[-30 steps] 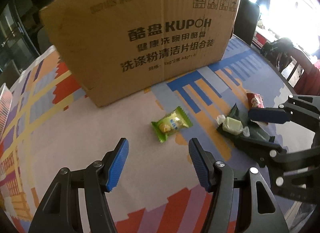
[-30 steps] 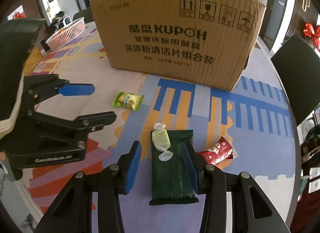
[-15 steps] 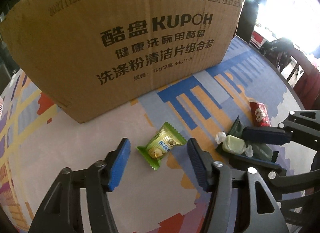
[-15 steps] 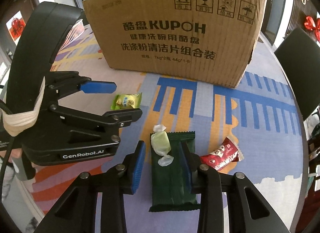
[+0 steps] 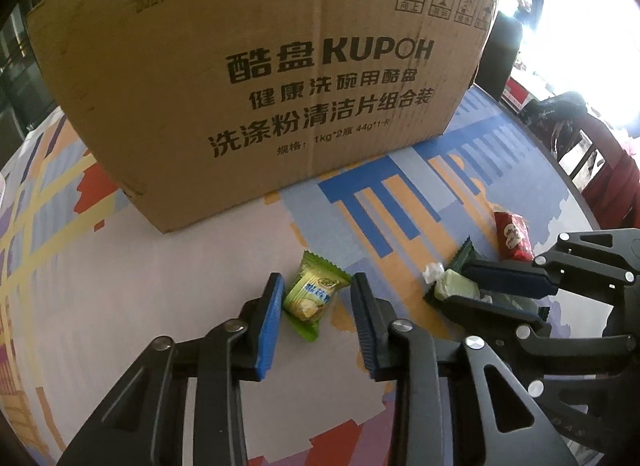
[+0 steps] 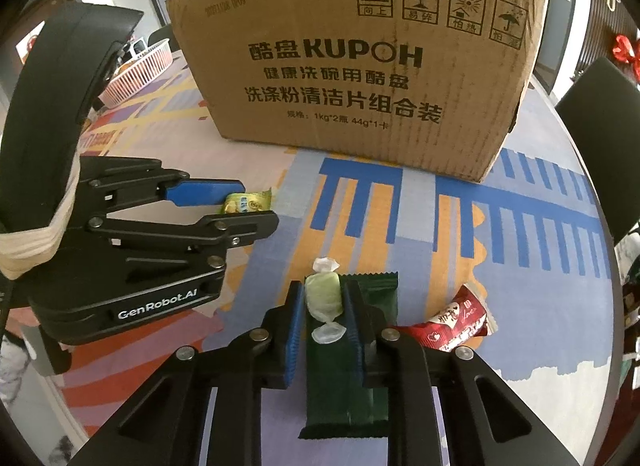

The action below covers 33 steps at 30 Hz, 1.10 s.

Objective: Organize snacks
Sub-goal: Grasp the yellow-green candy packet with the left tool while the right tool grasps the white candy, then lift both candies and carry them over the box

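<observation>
Landmark: large brown corrugated cardboard box (image 5: 256, 77), printed in black, standing on the table (image 5: 120, 306) with its colourful patterned cover.

Item 1. Small bright-green foil snack packet (image 5: 310, 294), lying on the table in front of the box. It is held by the left tool (image 5: 316, 302); the blue-padded jaws are closed down to the packet's width, one pad against each side.

Item 2. Pale-green twist-wrapped candy (image 6: 323, 298), resting on top of a dark-green flat snack bar wrapper (image 6: 348, 370), in front of the box and to the right of Item 1. It is pinched by the right tool (image 6: 323, 318), the jaws drawn nearly together around the candy body; the bar beneath is not gripped.

Item 3. Red crinkled snack packet (image 6: 456, 318), lying loose just beside the dark-green bar, in front of the box's right end. Untouched.

Risks noted:
- Both grips are taken on soft, slippery wrappers; either piece could be squeezed out or dropped when lifted toward the box.
- The candy could be crushed by the tight pinch.
- The dark-green bar may be dragged along if a pad edge has caught its film.
- The two tools are close together; a collision is possible if both are raised at once.
</observation>
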{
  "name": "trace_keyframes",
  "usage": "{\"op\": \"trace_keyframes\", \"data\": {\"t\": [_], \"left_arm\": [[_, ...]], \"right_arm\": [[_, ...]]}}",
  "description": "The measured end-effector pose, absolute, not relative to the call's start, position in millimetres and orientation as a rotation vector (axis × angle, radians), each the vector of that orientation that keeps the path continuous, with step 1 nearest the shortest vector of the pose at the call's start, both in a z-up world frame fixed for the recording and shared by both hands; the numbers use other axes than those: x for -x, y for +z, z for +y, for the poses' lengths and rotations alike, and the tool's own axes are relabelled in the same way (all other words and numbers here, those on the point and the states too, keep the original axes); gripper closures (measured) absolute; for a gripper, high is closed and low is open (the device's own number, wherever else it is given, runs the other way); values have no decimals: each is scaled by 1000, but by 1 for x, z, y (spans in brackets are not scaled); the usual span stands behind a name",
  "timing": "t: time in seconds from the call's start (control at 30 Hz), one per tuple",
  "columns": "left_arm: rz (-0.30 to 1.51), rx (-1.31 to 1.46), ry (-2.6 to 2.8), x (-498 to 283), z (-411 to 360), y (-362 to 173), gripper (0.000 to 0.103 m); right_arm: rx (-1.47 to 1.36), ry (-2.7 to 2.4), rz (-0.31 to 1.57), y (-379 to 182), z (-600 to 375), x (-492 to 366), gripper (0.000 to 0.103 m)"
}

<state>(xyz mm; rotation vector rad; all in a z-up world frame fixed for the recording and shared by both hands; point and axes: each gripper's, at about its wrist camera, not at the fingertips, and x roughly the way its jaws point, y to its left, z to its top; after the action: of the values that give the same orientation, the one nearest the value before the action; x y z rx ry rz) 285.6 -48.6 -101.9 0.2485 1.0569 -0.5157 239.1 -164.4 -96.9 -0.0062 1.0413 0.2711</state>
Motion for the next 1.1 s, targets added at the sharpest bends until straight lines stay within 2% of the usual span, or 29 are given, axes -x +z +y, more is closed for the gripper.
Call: {"op": "trace_keyframes", "data": {"t": [0.1,0.53,1.1], "left_arm": [[1067,-223,-516,-284,-48,-101,82],[1049,-144,-461,-270,-38,-83,82],[848,-46,-415,-247,-34,9,82]], "right_arm": [[6,270,1035,-97,-164,-237,82],[-7,274,999,-82,-166,-227,82],[-15,277,786,2,-178,-212,82]]}}
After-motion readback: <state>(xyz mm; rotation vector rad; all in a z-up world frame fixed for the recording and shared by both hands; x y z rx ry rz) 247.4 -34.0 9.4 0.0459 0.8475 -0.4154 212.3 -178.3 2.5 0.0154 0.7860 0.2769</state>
